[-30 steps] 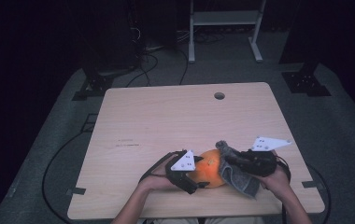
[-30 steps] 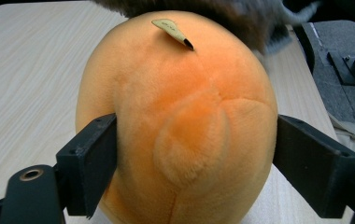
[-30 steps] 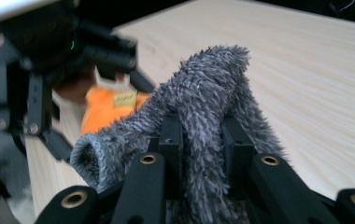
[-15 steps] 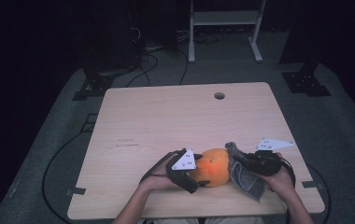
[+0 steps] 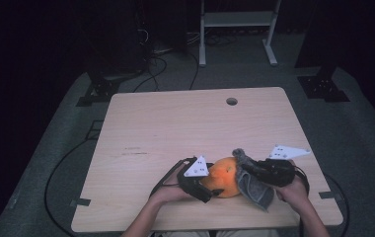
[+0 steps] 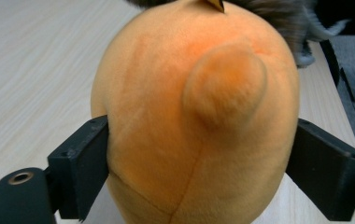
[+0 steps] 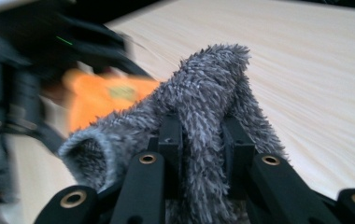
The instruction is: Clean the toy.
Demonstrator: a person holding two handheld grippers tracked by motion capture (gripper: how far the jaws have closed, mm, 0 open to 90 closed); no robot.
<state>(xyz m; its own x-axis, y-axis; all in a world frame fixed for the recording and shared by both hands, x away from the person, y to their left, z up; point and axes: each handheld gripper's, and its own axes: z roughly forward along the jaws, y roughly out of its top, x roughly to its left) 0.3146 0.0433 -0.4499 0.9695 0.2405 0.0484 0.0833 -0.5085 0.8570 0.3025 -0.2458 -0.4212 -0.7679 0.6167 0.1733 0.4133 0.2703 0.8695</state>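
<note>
Both tools grip: left tool (image 6: 199, 154) orange plush (image 6: 194, 116), right tool (image 7: 201, 140) grey cloth (image 7: 203, 93).

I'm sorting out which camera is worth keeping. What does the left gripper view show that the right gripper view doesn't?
Left gripper view: the orange plush toy close up, with its round bump and seam, wedged between that gripper's jaws. Right gripper view: the grey fuzzy cloth pinched tight in the right gripper. Both: the toy, some grey fuzz and the wooden table.

Near the table's (image 5: 175, 123) front edge, the left gripper (image 5: 203, 185) clasps an orange plush toy (image 5: 225, 177); the right gripper (image 5: 254, 174) apparently pinches a grey fuzzy cloth (image 5: 252, 183) draped against it.
</note>
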